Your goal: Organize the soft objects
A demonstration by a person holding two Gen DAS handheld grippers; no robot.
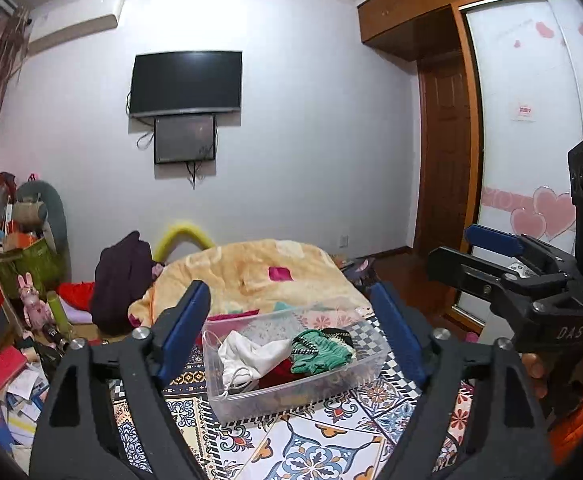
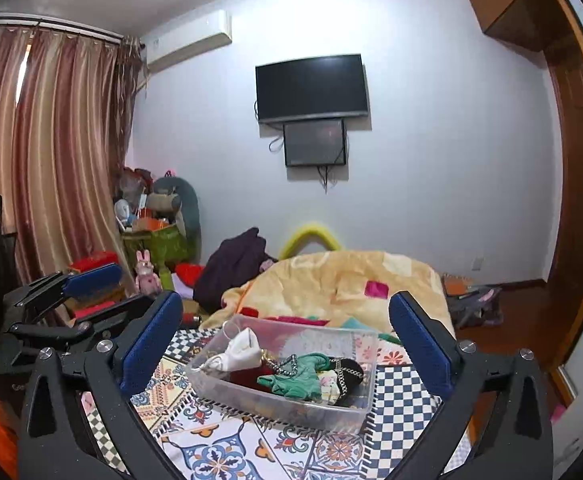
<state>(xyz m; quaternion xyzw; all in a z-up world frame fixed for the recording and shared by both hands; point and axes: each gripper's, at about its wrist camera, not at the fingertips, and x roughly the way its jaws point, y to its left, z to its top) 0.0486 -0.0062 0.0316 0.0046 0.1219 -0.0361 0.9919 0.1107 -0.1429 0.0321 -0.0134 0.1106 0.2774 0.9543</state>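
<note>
A clear plastic bin (image 1: 295,360) sits on a patterned quilt (image 1: 323,440), and both grippers hover above its near side with jaws spread wide and nothing between them. Inside the bin lie a white cloth (image 1: 247,354), a green knitted piece (image 1: 319,354) and something dark red under them.

The left wrist view shows the left gripper (image 1: 291,332) framing the bin, with the right gripper (image 1: 487,256) to the bin's right and a wardrobe door with pink hearts (image 1: 531,160) behind it. The right wrist view alone shows striped curtains (image 2: 51,140) left of the bin, the left gripper (image 2: 103,288) on that side, the right gripper (image 2: 287,340), and a chain (image 2: 283,366) draped by the green piece.

Beyond the bin a yellow blanket (image 1: 259,272) is heaped. A television (image 1: 185,82) hangs on the far wall. Clutter and a green basket (image 1: 31,268) crowd the floor left of the bin; the quilt in front of the bin lies flat.
</note>
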